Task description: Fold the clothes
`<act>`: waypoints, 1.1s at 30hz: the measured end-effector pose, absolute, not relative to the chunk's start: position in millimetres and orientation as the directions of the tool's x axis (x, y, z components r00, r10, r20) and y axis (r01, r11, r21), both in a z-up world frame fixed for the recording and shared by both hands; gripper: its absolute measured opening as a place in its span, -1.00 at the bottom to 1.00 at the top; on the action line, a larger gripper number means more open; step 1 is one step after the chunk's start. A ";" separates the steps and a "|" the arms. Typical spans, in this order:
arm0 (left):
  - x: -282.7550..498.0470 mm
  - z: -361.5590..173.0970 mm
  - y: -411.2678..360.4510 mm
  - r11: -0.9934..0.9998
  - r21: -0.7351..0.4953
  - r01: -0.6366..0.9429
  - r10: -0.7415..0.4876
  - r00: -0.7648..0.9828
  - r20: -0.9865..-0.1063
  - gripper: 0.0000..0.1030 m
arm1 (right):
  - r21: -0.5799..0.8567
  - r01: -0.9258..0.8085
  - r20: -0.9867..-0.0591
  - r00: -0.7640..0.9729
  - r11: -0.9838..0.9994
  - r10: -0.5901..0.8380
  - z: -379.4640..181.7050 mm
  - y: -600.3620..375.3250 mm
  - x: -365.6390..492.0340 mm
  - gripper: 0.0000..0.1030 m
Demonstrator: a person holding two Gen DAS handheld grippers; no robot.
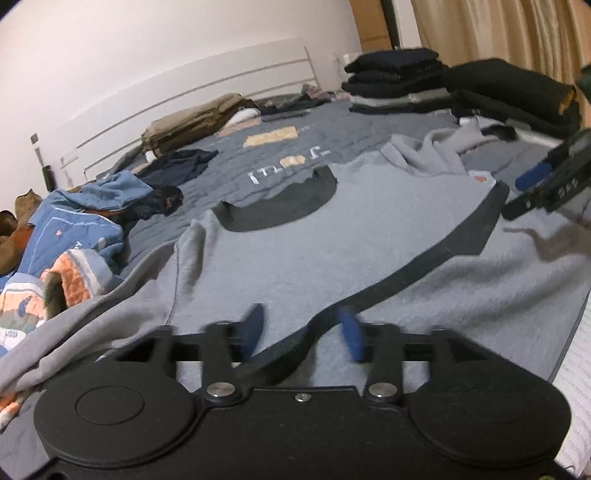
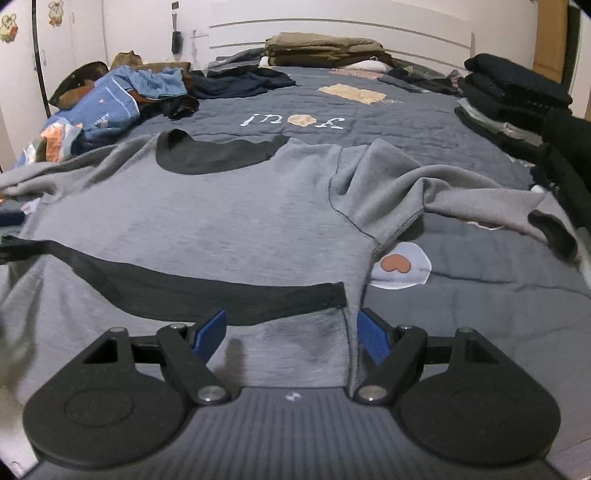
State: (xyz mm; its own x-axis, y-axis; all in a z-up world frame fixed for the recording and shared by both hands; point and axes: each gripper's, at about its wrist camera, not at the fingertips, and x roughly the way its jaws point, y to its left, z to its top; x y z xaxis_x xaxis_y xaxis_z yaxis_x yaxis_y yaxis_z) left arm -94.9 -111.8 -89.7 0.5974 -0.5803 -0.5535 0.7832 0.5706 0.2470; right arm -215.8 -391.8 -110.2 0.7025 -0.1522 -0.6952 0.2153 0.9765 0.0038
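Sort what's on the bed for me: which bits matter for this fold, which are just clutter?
In play: grey sweatshirt, its black hem band, left gripper, right gripper.

Clutter: folded dark stack, blue bundle, olive pile.

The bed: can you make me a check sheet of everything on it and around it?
Surface: grey quilted bedspread with letters and patches.
Job's things: grey sweatshirt spread flat, black collar and hem band, hem nearest the cameras.
Clutter: folded dark stack on the right; loose blue clothes on the left; folded olive clothes by the headboard.
Grippers: left hand-held gripper open over the hem; right hand-held gripper open over the hem corner.
Cables: nothing seen.
Surroundings: white headboard, wall stickers, beige curtain.
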 end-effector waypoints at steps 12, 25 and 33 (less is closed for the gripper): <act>-96.2 -92.0 -113.8 0.561 0.250 0.790 -0.578 0.589 -0.565 -0.03 | -0.007 0.207 -0.705 0.692 0.978 -0.152 -124.1 -393.7 -202.2 -0.74; -80.0 -83.4 -90.5 0.643 0.232 0.730 -0.526 0.642 -0.559 -0.02 | 0.283 0.443 -0.597 0.776 0.851 -0.205 -111.8 -451.3 -222.0 -0.93; -57.9 -87.4 -37.3 0.742 0.170 0.648 -0.400 0.633 -0.663 -0.02 | 0.285 0.418 -0.629 0.761 0.862 -0.161 -114.0 -448.4 -219.0 -0.92</act>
State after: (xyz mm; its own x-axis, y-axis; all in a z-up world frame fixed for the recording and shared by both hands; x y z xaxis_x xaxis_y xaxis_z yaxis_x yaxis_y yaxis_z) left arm -57.9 -37.3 -87.4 0.6330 -0.4002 -0.6626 0.6478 0.7425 0.1704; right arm -219.0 -448.4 -114.0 0.7606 -0.1607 -0.6291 0.4181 0.8624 0.2853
